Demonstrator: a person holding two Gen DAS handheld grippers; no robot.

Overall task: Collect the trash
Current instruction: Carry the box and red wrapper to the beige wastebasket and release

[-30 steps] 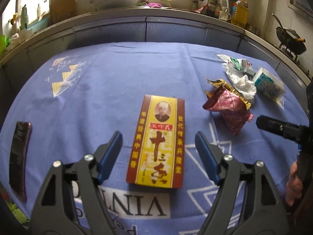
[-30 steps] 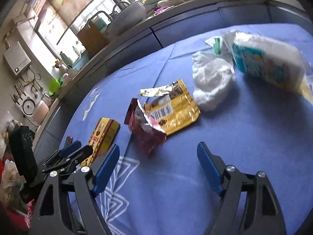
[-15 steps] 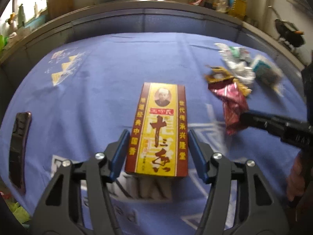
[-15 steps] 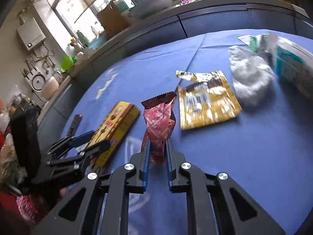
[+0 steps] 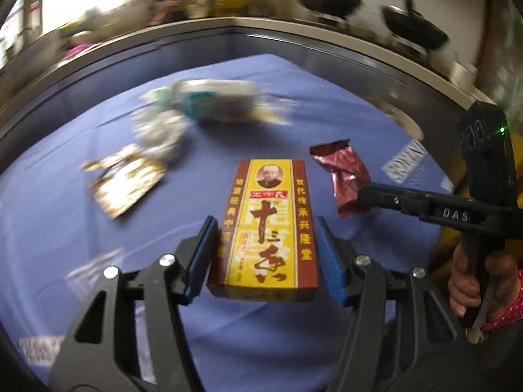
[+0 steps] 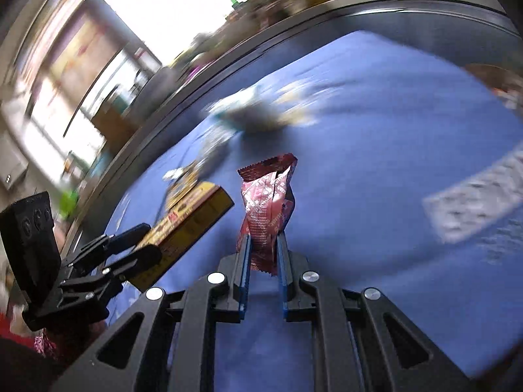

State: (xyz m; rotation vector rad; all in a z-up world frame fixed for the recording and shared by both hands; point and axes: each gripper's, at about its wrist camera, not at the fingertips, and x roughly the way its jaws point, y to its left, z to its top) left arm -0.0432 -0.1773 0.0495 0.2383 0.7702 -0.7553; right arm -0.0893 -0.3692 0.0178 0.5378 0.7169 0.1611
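**op_remote:** Left gripper [image 5: 264, 251] first: I've got it clamped across the width of the yellow spice box [image 5: 266, 228], blue pads flat on both long sides. The box's long axis runs straight out ahead along the fingers, and it looks lifted off the blue tablecloth [image 5: 65, 222]. Right gripper [image 6: 263, 261] is pinched nearly together on the crumpled red wrapper [image 6: 268, 209], which sticks up out of the jaws.

**tablewatch:** So both loaded. What's left out there?

**op_remote:** Ahead and to the left of the left tool: a white-and-teal packet [image 5: 215, 101], crumpled white plastic [image 5: 157, 127], and a gold foil wrapper [image 5: 126, 179] nearest me. All blurry. The left hand is the closer one to that pile; the right tool sits off to its right. No bin visible in either view, so I'd guess the drop-off comes next, wherever it is.
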